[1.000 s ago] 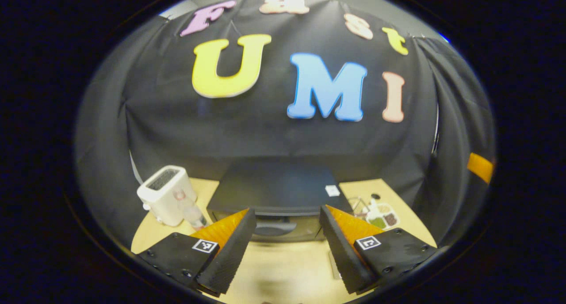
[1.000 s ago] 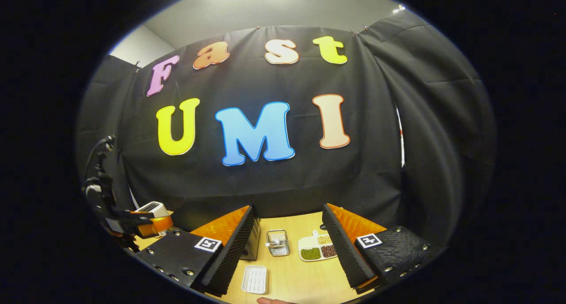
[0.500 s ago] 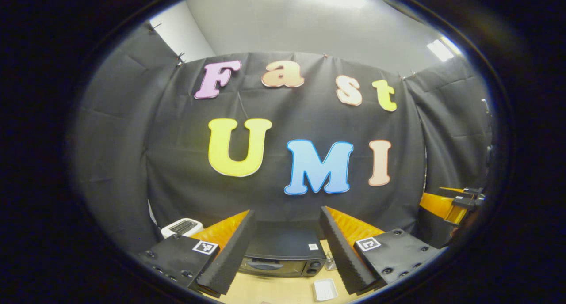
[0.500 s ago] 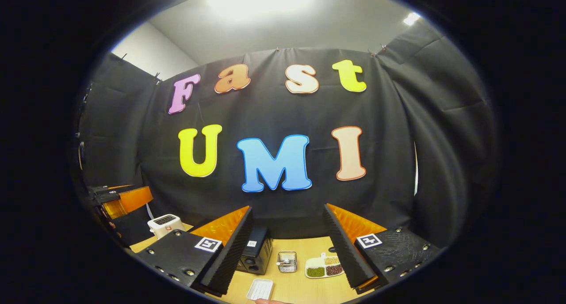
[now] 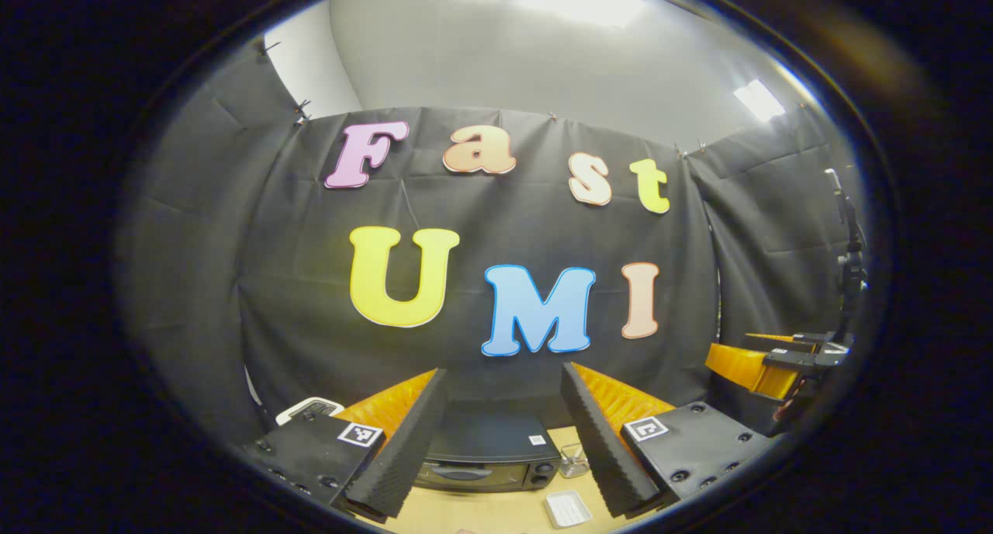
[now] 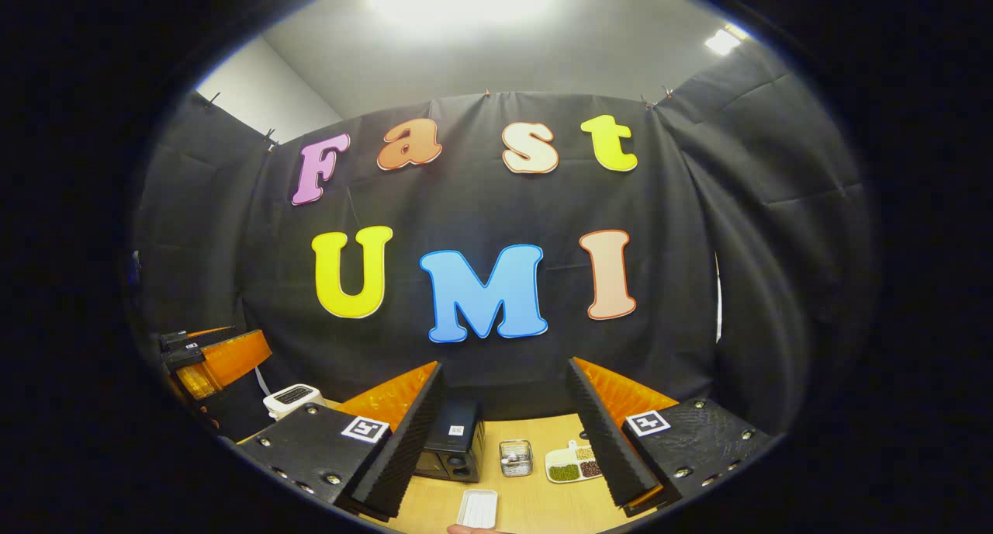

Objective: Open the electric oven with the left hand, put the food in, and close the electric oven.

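A: Start at the jaws. How do they stand?

B: The left gripper [image 5: 503,441] has its 2 fingers spread wide with nothing between them. The right gripper [image 6: 504,441] is the same, parted and empty, held above the wooden table [image 6: 535,503].

A: And the electric oven?

B: In the left gripper view the electric oven [image 5: 487,460] sits straight ahead between the fingers, door shut, handle across the front, 2 knobs at its right. In the right gripper view it stands left of centre, partly behind the left finger.

A: What does 1 view give that the other lacks?

B: The right gripper view shows a divided dish [image 6: 574,466] with green, brown and pale fillings, right of a small wire basket [image 6: 515,457], and a white ribbed tray [image 6: 477,508] nearer the camera. The left gripper view shows the tray [image 5: 569,507] and basket [image 5: 572,461], not the dish. Each view catches the other gripper at its edge, and a white toaster [image 6: 292,399] at the left.

A: Any readable writing?

B: A small white sticker [image 5: 536,440] sits on the oven's top, too small to read. Each finger mount carries a square black-and-white marker.
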Demonstrator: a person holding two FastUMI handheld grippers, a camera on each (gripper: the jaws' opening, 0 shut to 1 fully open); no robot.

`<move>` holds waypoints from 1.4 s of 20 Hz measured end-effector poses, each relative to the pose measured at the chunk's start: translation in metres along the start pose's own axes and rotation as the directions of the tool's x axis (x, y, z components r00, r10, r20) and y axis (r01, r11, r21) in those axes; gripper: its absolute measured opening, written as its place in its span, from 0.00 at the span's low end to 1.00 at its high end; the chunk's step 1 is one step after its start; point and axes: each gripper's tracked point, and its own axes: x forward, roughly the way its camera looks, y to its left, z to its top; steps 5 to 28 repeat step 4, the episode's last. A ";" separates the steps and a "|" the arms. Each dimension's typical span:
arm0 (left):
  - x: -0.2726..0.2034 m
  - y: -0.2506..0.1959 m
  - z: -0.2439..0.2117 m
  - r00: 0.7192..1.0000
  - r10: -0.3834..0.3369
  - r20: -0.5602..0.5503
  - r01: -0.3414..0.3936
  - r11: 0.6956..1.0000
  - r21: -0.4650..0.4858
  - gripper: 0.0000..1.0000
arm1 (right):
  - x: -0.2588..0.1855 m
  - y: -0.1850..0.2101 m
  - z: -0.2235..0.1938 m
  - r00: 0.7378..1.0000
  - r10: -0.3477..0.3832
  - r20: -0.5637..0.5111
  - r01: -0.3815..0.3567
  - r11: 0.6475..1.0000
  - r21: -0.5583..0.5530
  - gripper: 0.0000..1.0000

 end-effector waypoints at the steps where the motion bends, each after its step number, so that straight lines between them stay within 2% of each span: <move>1: -0.003 0.006 -0.003 1.000 -0.002 -0.006 0.002 1.000 0.001 1.00 | 0.000 0.004 -0.001 1.000 -0.006 -0.004 0.006 1.000 0.006 0.95; 4: -0.008 0.020 -0.003 1.000 -0.009 -0.005 0.009 1.000 0.001 1.00 | -0.003 0.021 0.001 1.000 -0.001 -0.007 0.001 1.000 0.010 0.95; 28: -0.008 0.020 -0.003 1.000 -0.009 -0.005 0.009 1.000 0.001 1.00 | -0.003 0.021 0.001 1.000 -0.001 -0.007 0.001 1.000 0.010 0.95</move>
